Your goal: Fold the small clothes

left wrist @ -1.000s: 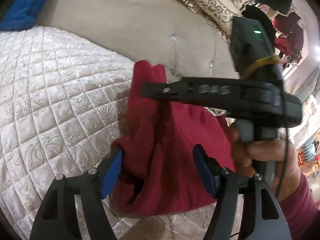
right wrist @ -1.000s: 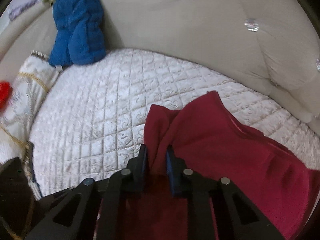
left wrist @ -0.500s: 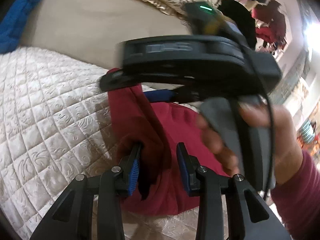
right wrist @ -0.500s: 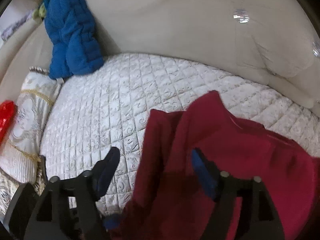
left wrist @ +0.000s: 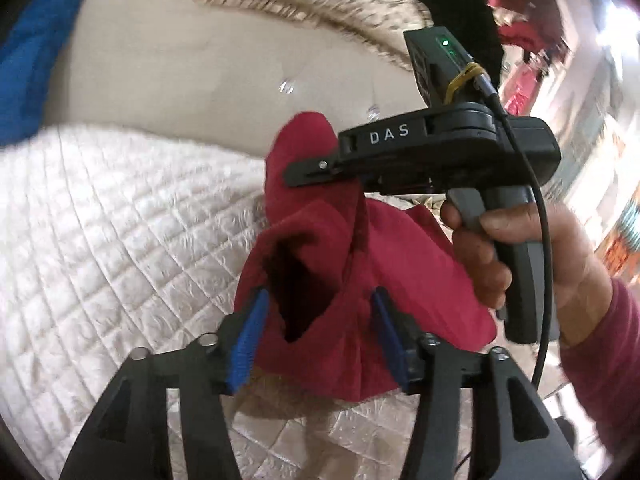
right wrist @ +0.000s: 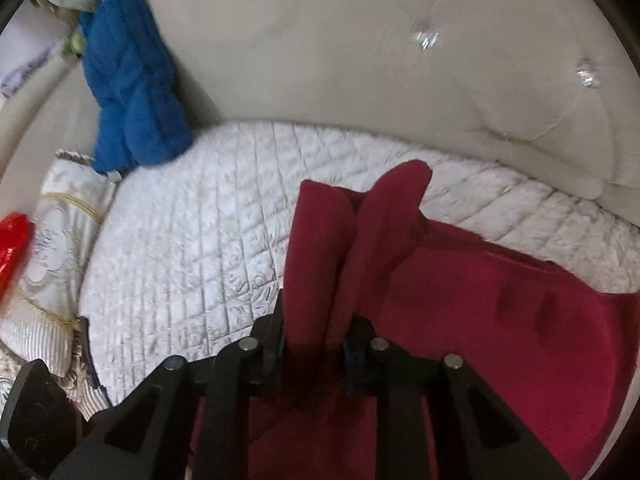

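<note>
A small dark red garment (left wrist: 360,280) lies bunched on the white quilted seat cushion (left wrist: 120,220). My left gripper (left wrist: 316,332) is open, its blue pads on either side of the near folds of the garment. My right gripper (right wrist: 316,340) is shut on a raised fold of the red garment (right wrist: 500,312); it also shows in the left wrist view (left wrist: 320,168), holding that fold up above the rest of the cloth.
The beige tufted sofa back (right wrist: 360,60) rises behind the cushion. A blue garment (right wrist: 132,80) lies in the far left corner. A patterned cushion (right wrist: 60,248) and a red object (right wrist: 12,248) are at the left. An embroidered throw (left wrist: 320,4) hangs over the back.
My right gripper opened half a second ago and has shut again on a fold, lifting it. My left gripper narrowed on the cloth, then opened wider.
</note>
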`<state>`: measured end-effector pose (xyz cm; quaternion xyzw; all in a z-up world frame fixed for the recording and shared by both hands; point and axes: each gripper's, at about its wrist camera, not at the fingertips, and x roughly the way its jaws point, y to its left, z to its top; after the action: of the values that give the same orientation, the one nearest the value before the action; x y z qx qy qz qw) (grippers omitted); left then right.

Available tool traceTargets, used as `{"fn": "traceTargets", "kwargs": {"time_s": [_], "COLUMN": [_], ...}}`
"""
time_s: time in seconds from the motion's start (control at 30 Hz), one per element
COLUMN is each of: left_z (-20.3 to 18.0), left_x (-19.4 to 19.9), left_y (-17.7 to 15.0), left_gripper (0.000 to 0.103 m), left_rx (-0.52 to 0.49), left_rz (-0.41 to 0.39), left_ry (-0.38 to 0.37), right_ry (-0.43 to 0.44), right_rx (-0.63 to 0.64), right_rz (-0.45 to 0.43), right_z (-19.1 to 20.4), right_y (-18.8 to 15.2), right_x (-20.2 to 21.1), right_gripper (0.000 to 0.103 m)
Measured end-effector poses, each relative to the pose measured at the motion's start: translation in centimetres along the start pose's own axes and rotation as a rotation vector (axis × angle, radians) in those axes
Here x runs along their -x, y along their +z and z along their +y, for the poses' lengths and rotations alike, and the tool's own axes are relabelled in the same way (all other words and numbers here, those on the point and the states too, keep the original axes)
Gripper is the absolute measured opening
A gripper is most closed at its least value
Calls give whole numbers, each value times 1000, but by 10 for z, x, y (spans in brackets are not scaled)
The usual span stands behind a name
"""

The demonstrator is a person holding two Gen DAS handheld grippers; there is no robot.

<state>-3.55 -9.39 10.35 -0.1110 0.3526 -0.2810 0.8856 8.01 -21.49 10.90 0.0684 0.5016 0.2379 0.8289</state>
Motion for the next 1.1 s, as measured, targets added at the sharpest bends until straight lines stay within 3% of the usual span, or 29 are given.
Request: {"fn": "traceTargets", "kwargs": {"time_s": [0.1,0.23,0.33,0.4,0.47,0.63,0.7,0.87,0.93,1.1], "left_z": [-19,-50,-64,-66,-60,-46,-51,-79,-93,-139], "left_x": [2,30,37,30,15,-15,-23,-19,-21,-46], "left_y": [0,-1,-3,-1,2,1,4,8,14,10], "left_gripper": [36,39,51,52,53,52,36,14,12,10], "left_rx": [-59,-143,-206,-201,-153,-69,-70,-93,-104,-146], "left_rz": [3,-50,-79,-84,-37,-6,-6,-45,-49,7], "left_ry": [28,-59,5,40,63,-18,-57,-143,-191,-230], "right_ry": [-8,-28,3,16,15,24,25,-7,-33,-134], "right_rx": [14,-9,-46,-57,-50,-42,-49,-67,-70,-101], "right_rz": [-31,-61,-81,-92,-97,-100,-104,-143,-162,-152], "right_z": [-3,-19,-35,-40,-42,-46,-52,-81,-95,-143], "right_y": [-7,-9,-11,-14,-16,-21,-24,-30,-33,-53], "right_x": [15,30,41,47,52,60,66,100,117,136], "right_gripper": [21,20,20,20,20,20,20,18,18,18]}}
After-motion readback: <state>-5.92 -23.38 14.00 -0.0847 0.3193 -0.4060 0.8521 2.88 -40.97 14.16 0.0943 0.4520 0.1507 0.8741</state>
